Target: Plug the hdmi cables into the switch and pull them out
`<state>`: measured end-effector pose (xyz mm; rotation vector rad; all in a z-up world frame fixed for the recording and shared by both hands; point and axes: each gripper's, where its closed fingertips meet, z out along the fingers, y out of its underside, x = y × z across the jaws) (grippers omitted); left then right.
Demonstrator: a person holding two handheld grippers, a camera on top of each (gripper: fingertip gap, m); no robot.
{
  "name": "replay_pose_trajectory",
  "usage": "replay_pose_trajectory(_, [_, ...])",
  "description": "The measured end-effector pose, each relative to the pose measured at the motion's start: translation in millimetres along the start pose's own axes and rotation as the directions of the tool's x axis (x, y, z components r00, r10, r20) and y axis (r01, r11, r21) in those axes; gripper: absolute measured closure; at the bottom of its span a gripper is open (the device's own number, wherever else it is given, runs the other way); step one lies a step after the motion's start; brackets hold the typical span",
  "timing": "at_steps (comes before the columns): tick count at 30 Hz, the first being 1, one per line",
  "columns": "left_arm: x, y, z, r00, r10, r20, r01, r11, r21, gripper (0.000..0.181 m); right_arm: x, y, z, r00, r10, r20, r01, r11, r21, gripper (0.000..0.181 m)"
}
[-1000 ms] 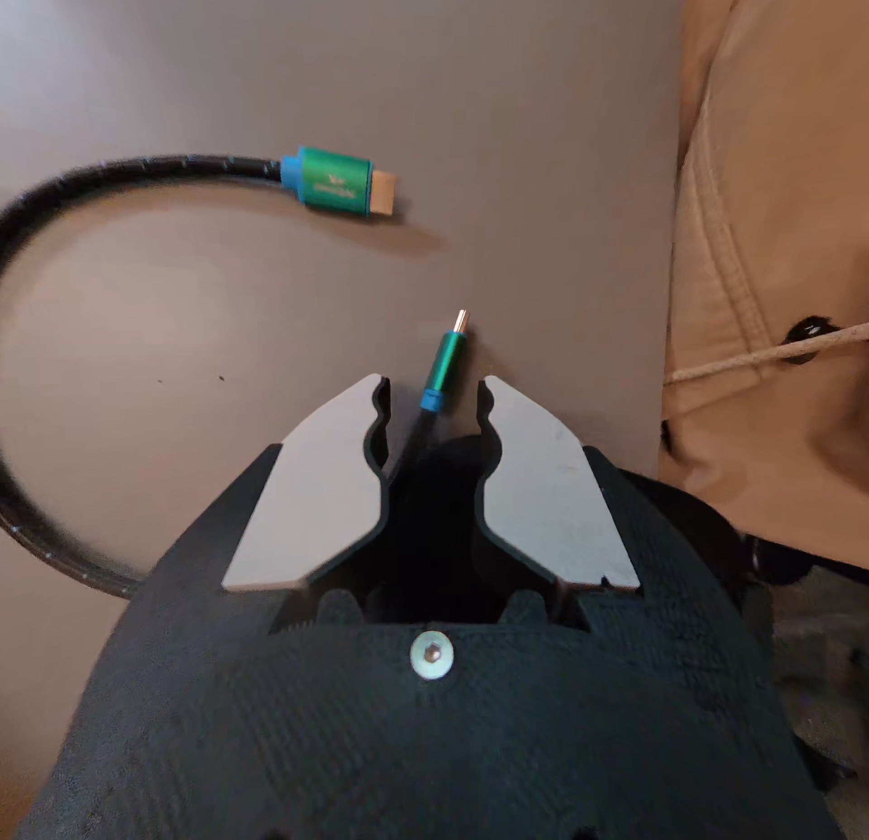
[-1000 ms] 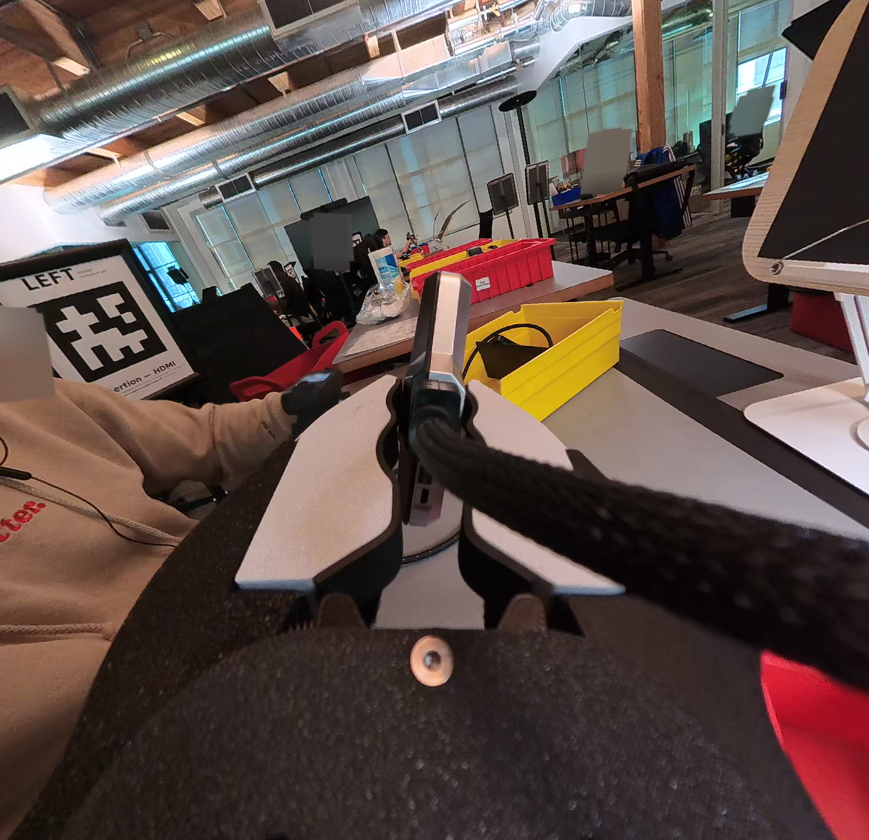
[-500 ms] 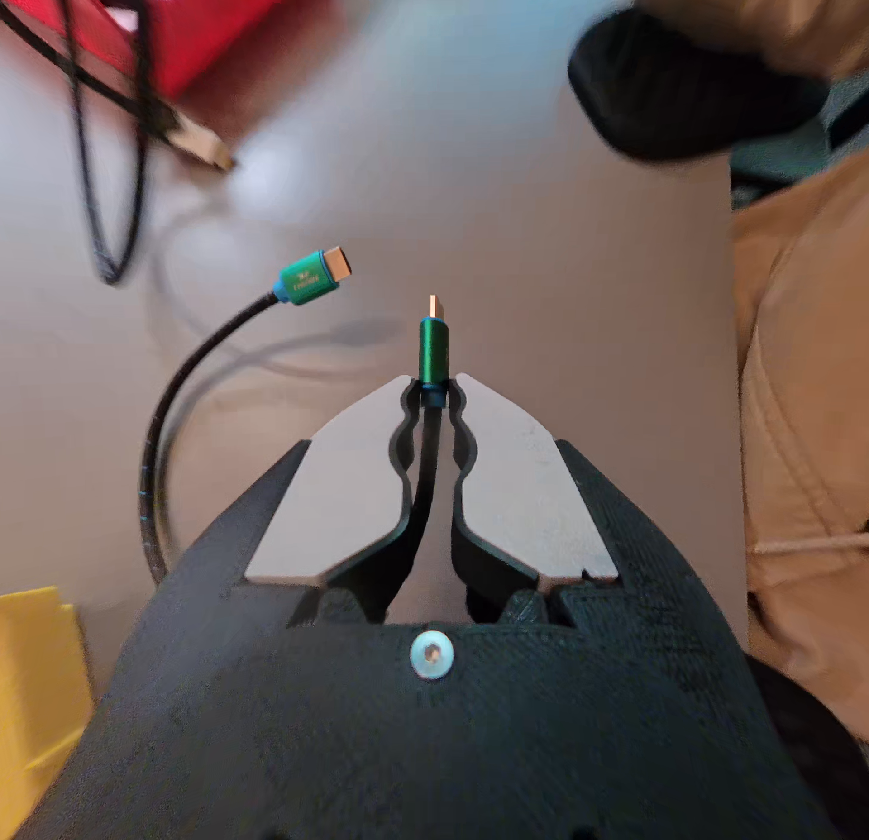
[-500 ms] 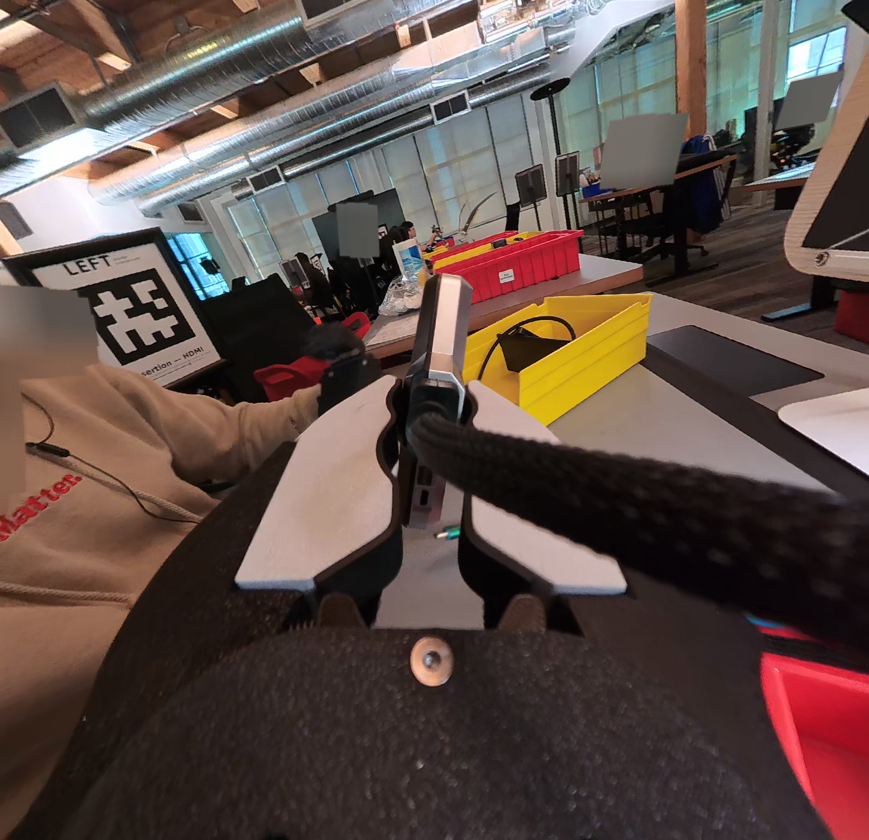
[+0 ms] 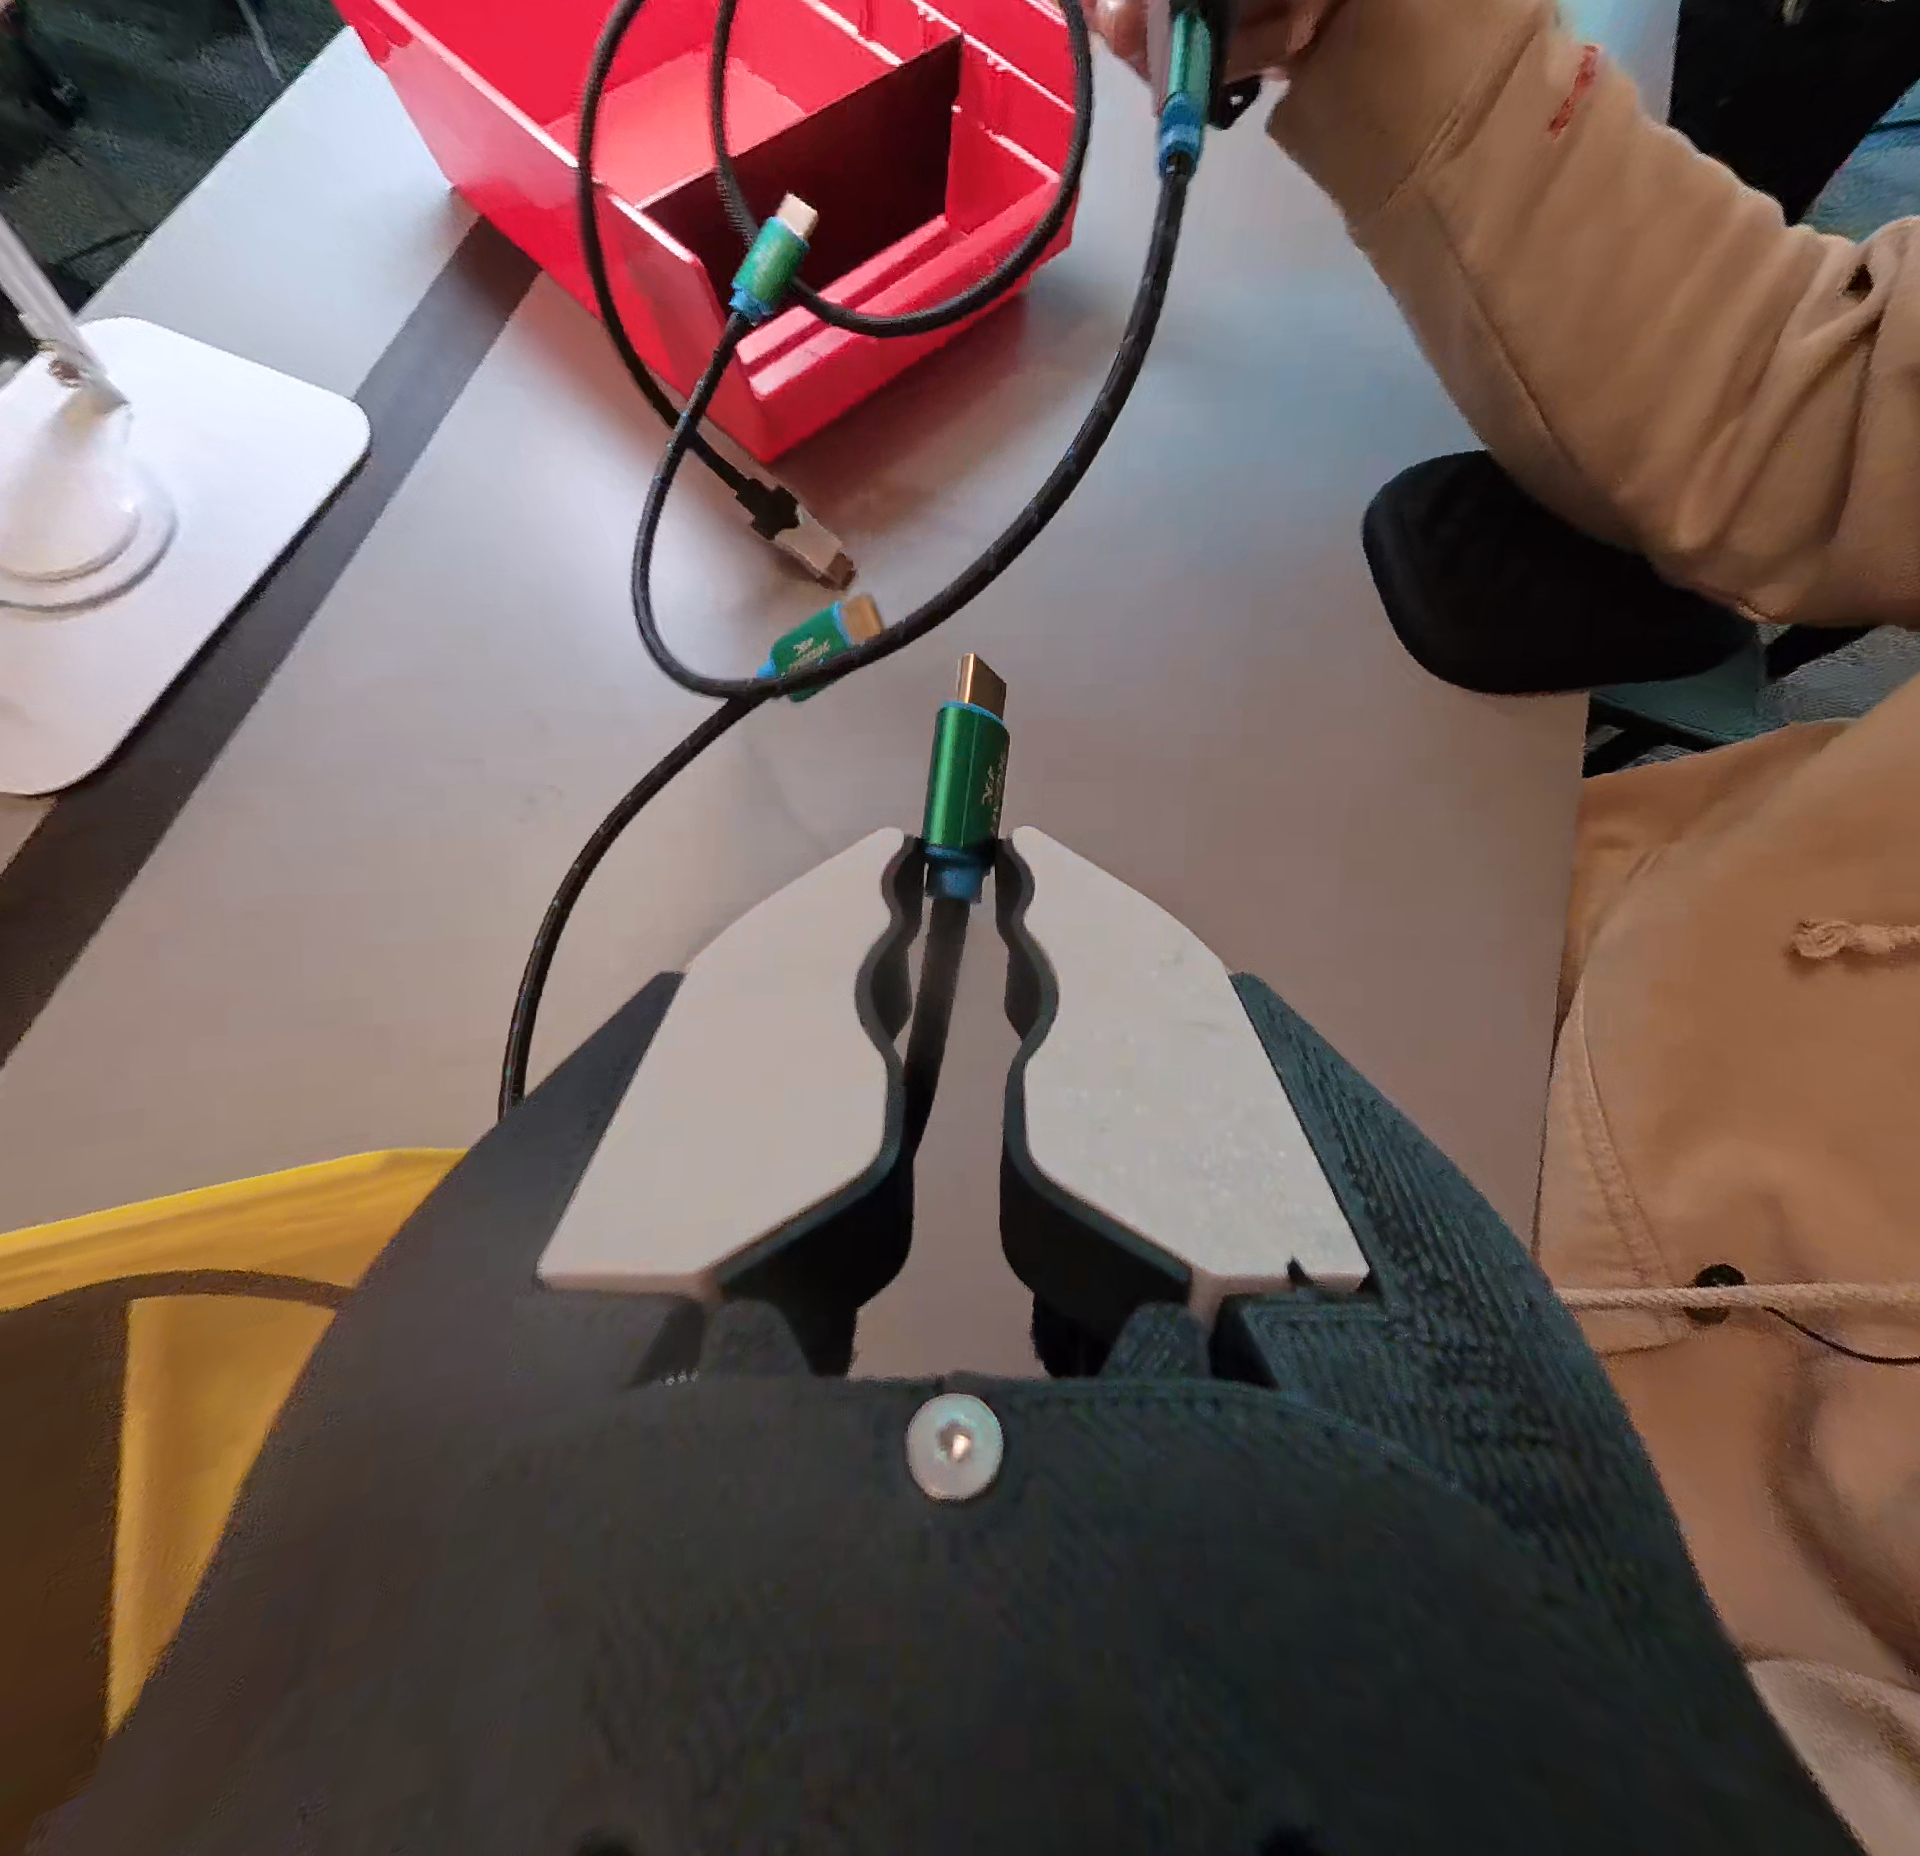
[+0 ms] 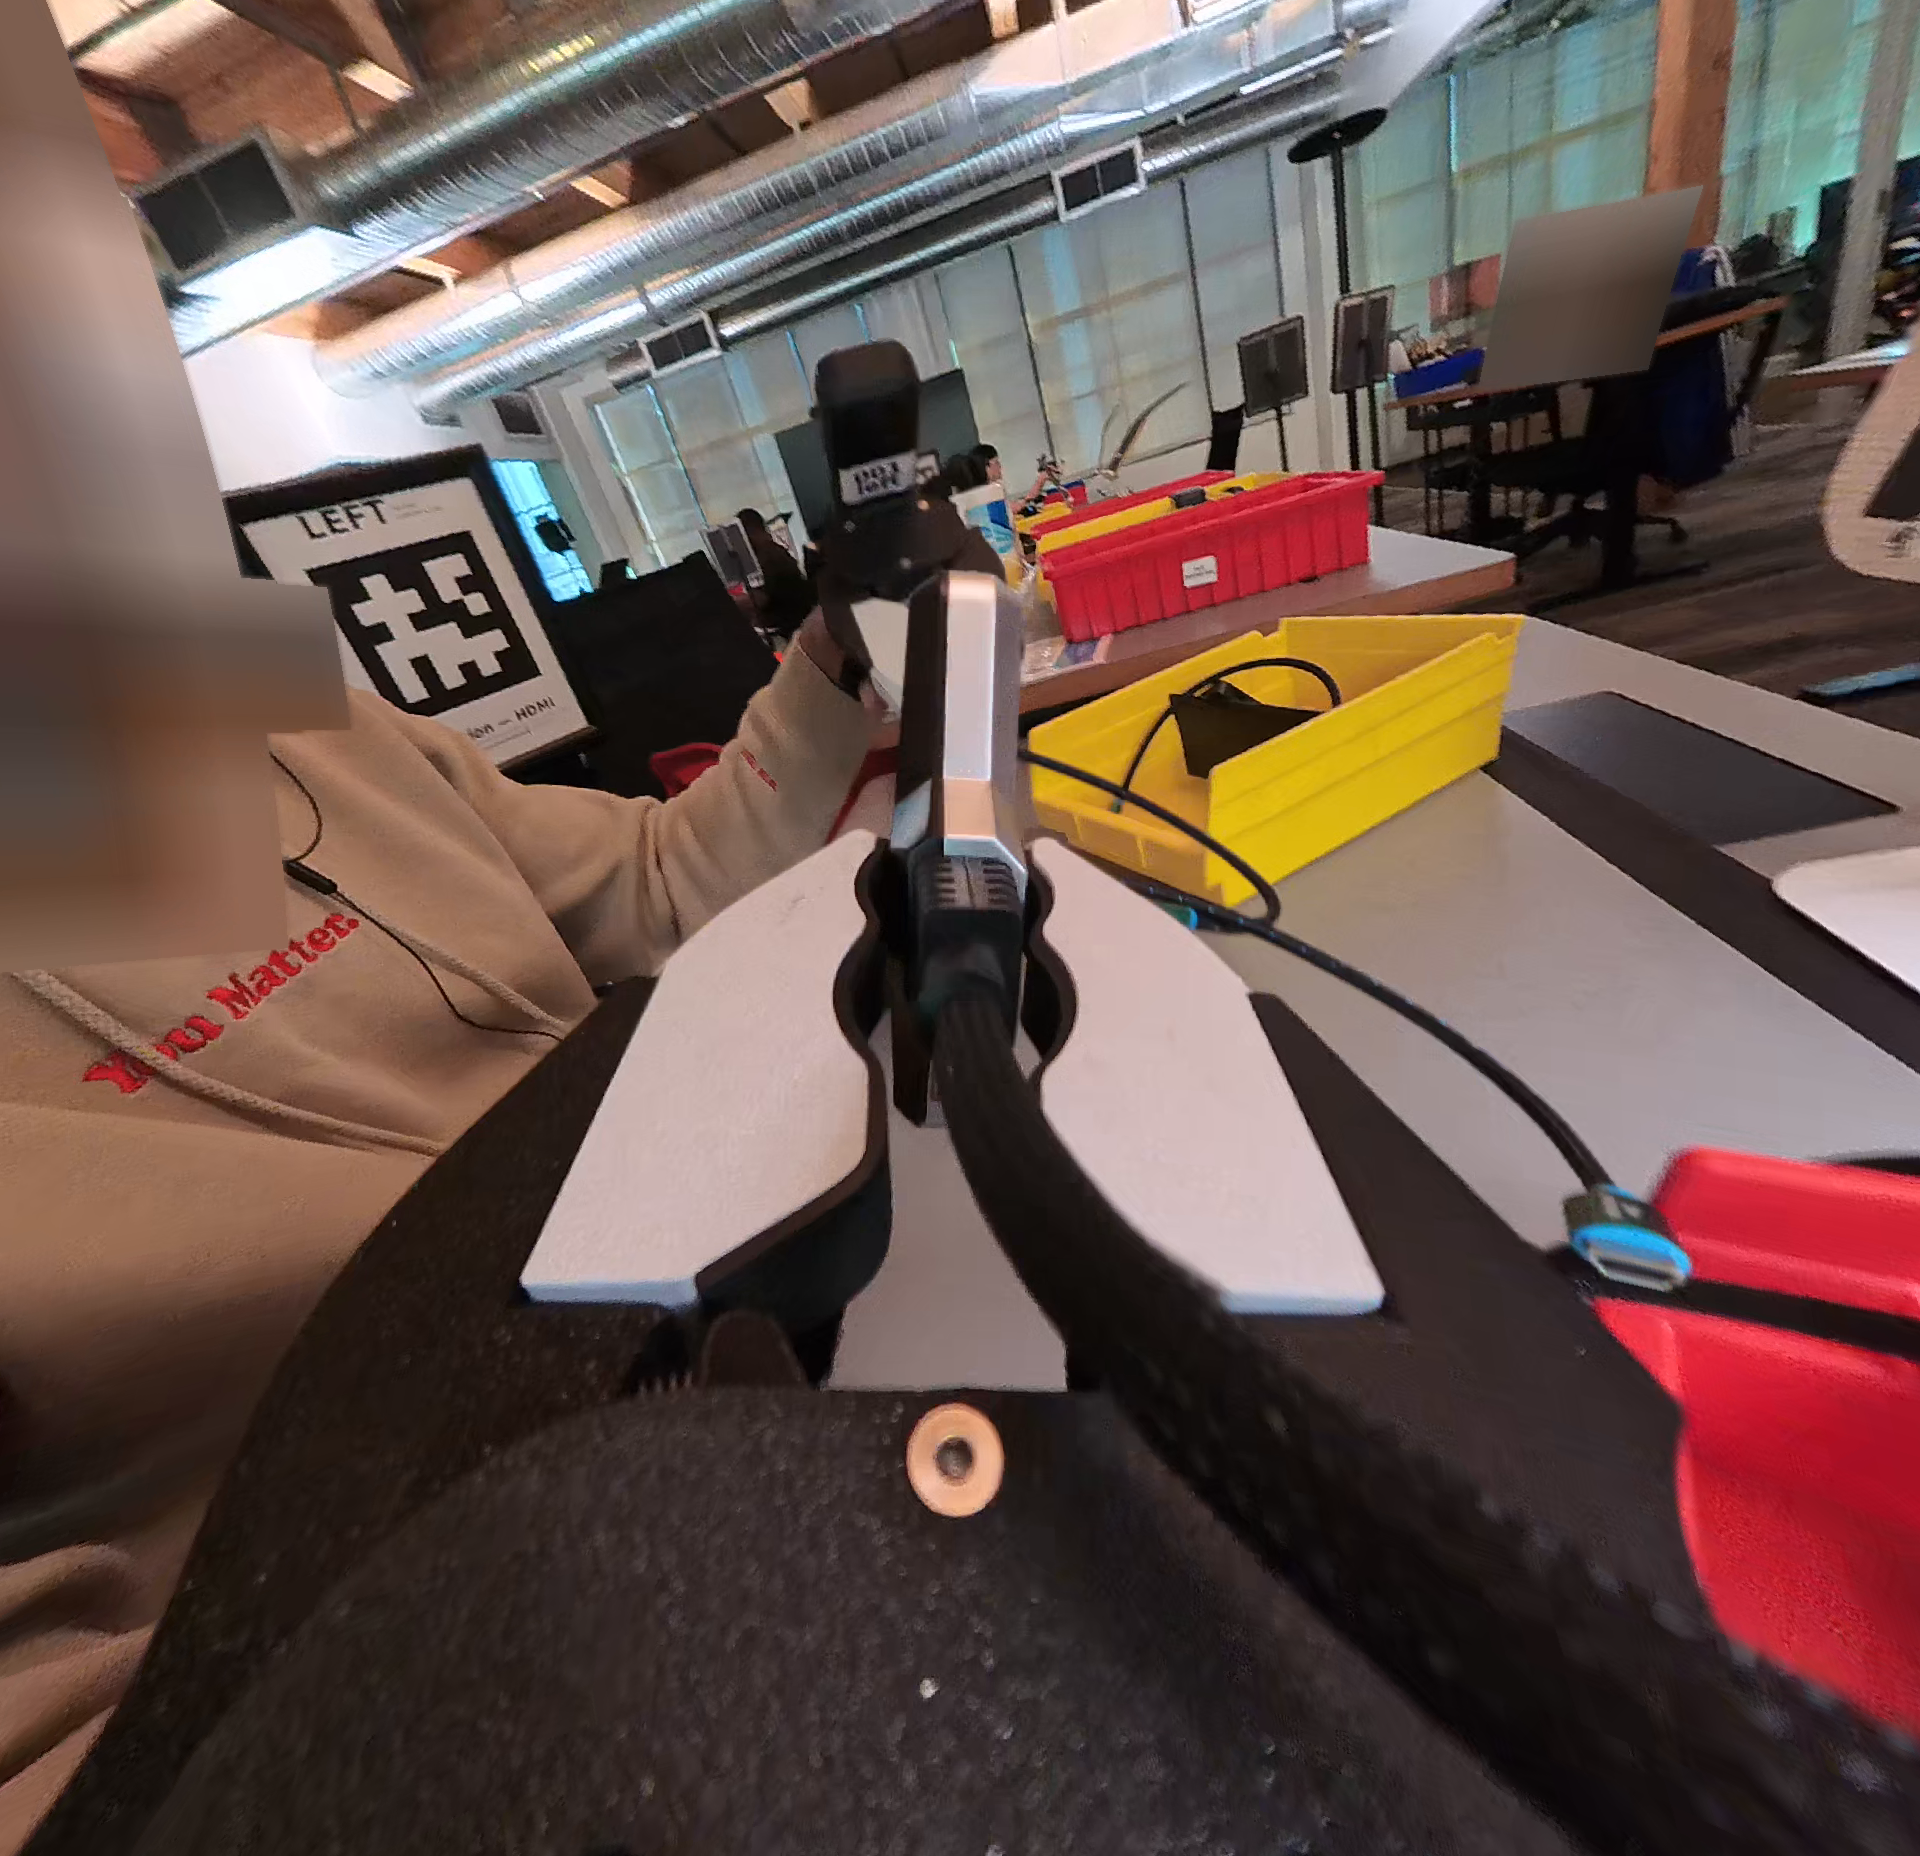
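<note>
My left gripper (image 5: 961, 852) is shut on the blue collar of a green HDMI plug (image 5: 968, 767), whose gold tip points forward above the grey table (image 5: 1195, 767). My right gripper (image 6: 951, 859) is shut on the silver and black switch (image 6: 961, 705) and holds it upright on edge. A thick black braided cable (image 6: 997, 1079) leaves the switch's near end. In the left wrist view another green plug (image 5: 1184, 61) sits at the switch at the top edge. The left gripper's body (image 6: 868, 456) shows behind the switch.
A red bin (image 5: 727, 92) stands ahead with cables looped over it and a green plug (image 5: 769, 258) above it. Two loose plugs (image 5: 816, 648) (image 5: 805, 544) lie on the table. A yellow bin (image 6: 1299, 746), a white stand base (image 5: 156, 518) and a beige sleeve (image 5: 1558, 300) are near.
My left gripper closed on the green plug, lifted it off the table and swung toward the red bin and the switch. My right gripper kept hold of the switch.
</note>
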<state>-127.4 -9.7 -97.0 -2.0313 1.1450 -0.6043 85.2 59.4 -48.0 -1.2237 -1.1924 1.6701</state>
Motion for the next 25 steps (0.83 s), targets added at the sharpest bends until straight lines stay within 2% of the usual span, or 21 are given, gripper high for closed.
replay_pose_trajectory(3, [-17,-1,-4,0.996,-0.02,0.087,0.024,0.999,-0.041,0.167,2,-5,-27,0.999,-0.01,-0.05,0.011,1.0,0.016,0.159])
replay_pose_trajectory(6, [-23,-2,-4,0.993,-0.024,0.117,0.031,0.998,-0.057,0.167,-5,-18,-53,0.997,-0.029,-0.073,0.035,0.996,0.088,0.159])
replay_pose_trajectory(10, [-28,3,-8,0.991,0.007,0.132,0.009,0.993,-0.12,0.167,-13,-25,-70,0.991,-0.079,-0.106,0.089,0.992,0.094,0.159])
replay_pose_trajectory(12, [-33,-1,-14,0.987,0.005,0.163,0.011,0.995,-0.098,0.166,-19,-33,-80,0.99,-0.094,-0.108,0.108,0.986,0.128,0.159])
replay_pose_trajectory(14, [-31,-12,-14,0.988,0.003,0.153,0.001,1.0,-0.027,0.166,-26,-32,-83,0.99,-0.108,-0.092,0.119,0.986,0.12,0.159])
replay_pose_trajectory(17, [-26,-31,-6,0.992,0.011,0.127,-0.02,0.997,0.072,0.167,-34,-20,-65,0.993,-0.117,-0.028,0.117,0.993,0.024,0.159])
replay_pose_trajectory(20, [-10,-43,12,0.996,0.045,0.073,-0.052,0.994,0.094,0.167,-31,-4,-32,0.996,-0.093,0.015,0.094,0.991,-0.092,0.16])
replay_pose_trajectory(25, [18,-59,42,0.997,0.074,-0.014,-0.072,0.989,0.13,0.167,-11,11,24,0.999,-0.036,0.008,0.037,0.985,-0.168,0.16])
